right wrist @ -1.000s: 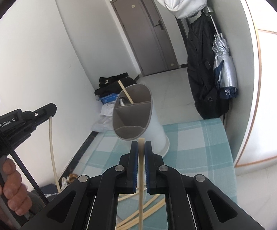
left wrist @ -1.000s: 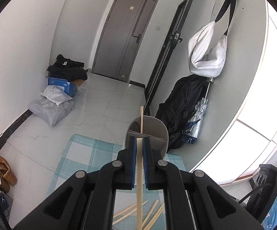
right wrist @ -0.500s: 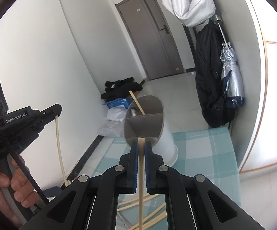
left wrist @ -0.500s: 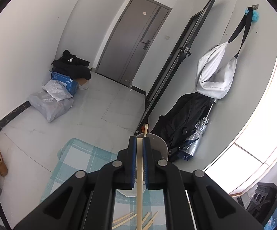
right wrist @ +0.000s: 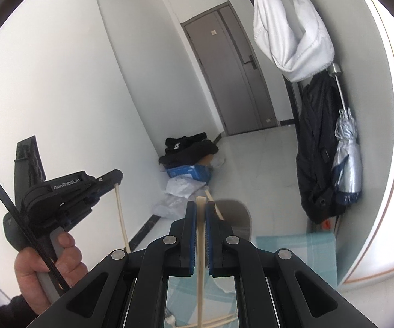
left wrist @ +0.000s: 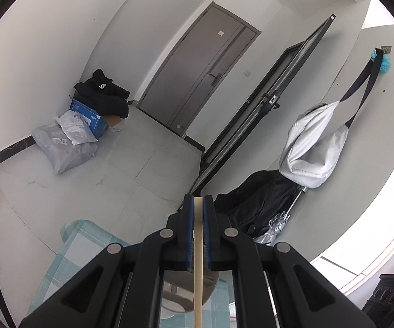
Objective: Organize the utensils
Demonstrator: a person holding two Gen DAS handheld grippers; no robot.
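Since a second ago I raised both hands, so the grey divided plastic utensil holder [right wrist: 235,216] now sits low behind the right gripper [right wrist: 201,235], which clamps one pale wooden chopstick [right wrist: 200,259] while the left gripper [left wrist: 198,232] clamps another pale wooden chopstick [left wrist: 198,259]; next I must lower each tip into a compartment.

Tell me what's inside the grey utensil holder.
One chopstick leans out of the grey utensil holder. The right claw covers the rest of its opening.

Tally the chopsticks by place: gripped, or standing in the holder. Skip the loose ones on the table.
Gripped: 2, left chopstick in left gripper, right chopstick in right gripper
In holder: 1, tilted chopstick
Total: 3
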